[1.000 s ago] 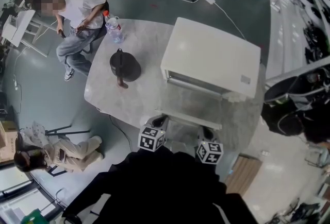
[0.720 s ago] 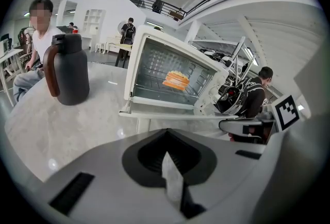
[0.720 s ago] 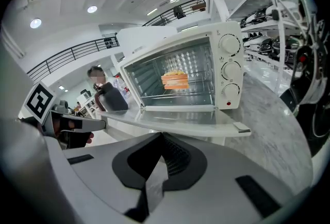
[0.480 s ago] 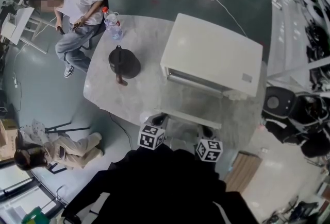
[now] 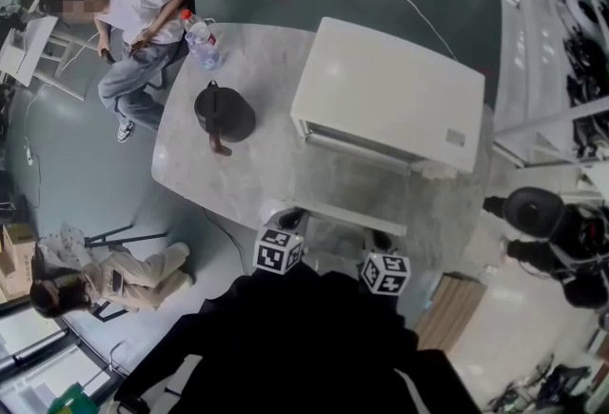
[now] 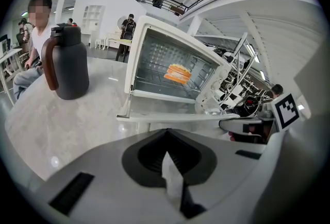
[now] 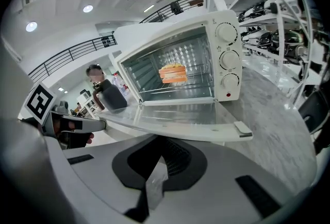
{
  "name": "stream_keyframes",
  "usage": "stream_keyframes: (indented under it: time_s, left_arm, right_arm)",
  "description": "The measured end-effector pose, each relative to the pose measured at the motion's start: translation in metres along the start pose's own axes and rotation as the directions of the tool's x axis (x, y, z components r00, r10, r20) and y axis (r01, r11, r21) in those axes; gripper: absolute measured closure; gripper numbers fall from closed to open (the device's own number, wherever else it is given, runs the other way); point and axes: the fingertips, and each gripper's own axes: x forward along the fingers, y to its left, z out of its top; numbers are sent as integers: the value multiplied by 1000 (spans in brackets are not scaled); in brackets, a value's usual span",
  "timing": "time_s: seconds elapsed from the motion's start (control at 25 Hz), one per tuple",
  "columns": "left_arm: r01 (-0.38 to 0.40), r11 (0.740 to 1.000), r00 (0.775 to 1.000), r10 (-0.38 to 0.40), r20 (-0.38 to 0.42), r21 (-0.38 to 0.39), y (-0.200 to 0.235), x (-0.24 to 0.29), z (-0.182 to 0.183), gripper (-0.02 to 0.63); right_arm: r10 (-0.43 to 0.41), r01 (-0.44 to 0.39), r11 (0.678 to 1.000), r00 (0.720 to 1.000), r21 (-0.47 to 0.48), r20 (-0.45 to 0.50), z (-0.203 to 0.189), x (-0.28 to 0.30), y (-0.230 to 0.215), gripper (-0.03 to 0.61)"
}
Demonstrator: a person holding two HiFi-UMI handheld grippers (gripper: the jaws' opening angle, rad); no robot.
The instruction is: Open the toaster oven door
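Observation:
The white toaster oven (image 5: 390, 98) stands on the marble table (image 5: 238, 174) with its glass door (image 5: 352, 186) folded down flat toward me. Inside, an orange-topped piece of toast (image 6: 178, 72) lies on the rack, and it also shows in the right gripper view as the toast (image 7: 172, 73). My left gripper (image 5: 290, 220) sits just below the door's left front corner. My right gripper (image 5: 379, 243) is under the door's front edge. The left gripper (image 6: 170, 179) and the right gripper (image 7: 153, 183) each show jaws pressed together with nothing between them, apart from the door (image 7: 180, 121).
A dark jug (image 5: 224, 114) stands left of the oven, and a water bottle (image 5: 200, 39) is at the table's far left corner. A seated person (image 5: 133, 17) is beyond it. Another person (image 5: 105, 279) sits low at the left, and a third (image 5: 552, 231) is at the right.
Door and both grippers keep their places. The person in dark clothes at the right has moved down along the table's right side.

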Motion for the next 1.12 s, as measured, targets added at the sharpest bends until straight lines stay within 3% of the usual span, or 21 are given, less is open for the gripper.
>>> stream_keyframes:
  time_s: [0.68, 1.12]
  left_arm:
    - [-12, 1000, 999, 12, -35, -8, 4, 7, -13, 611]
    - [-11, 1000, 999, 10, -36, -25, 5, 10, -17, 611]
  right_arm:
    - [-11, 11, 998, 1000, 59, 3, -14, 5, -2, 575]
    - [-58, 57, 998, 998, 30, 34, -22, 2, -2, 575]
